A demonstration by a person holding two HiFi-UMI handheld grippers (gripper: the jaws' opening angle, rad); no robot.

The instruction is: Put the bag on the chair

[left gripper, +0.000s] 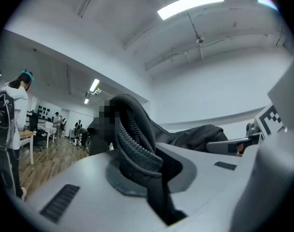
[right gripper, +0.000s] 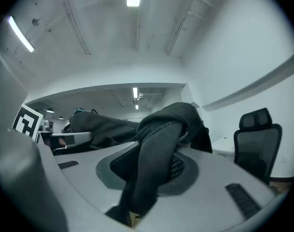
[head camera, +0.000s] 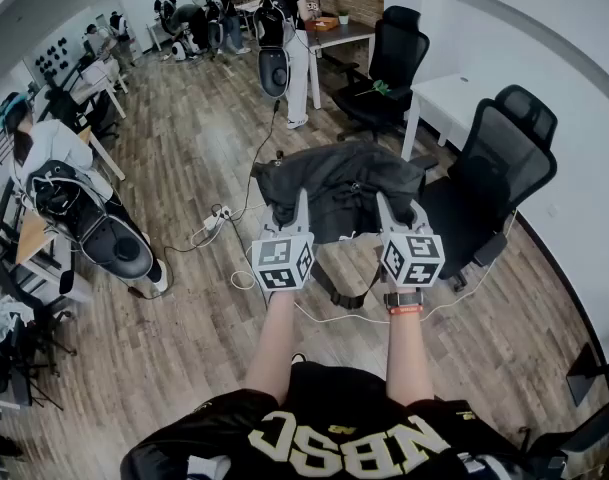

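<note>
A wood-plank floor runs through a white-walled office, with several people standing at the far end and a cable (head camera: 246, 183) trailing across the boards. A white bench (head camera: 449, 98) sits against the right wall, with one black chair behind it and a black mesh chair (head camera: 504, 168) nearer, its seat turned toward the person.

The person holds both arms out level in front. The dark bag (head camera: 339, 188) hangs slack between the two grippers, off the floor and just left of the mesh chair in the head view. I cannot tell whether it touches the seat.

The left gripper (head camera: 289, 213) is pinched almost fully together on a fold of the bag's zippered edge (left gripper: 137, 144), which bunches up above the jaws. The right gripper (head camera: 394, 213) is clamped narrow on a thick fold of the same dark fabric (right gripper: 154, 163), which drapes over its jaws.
</note>
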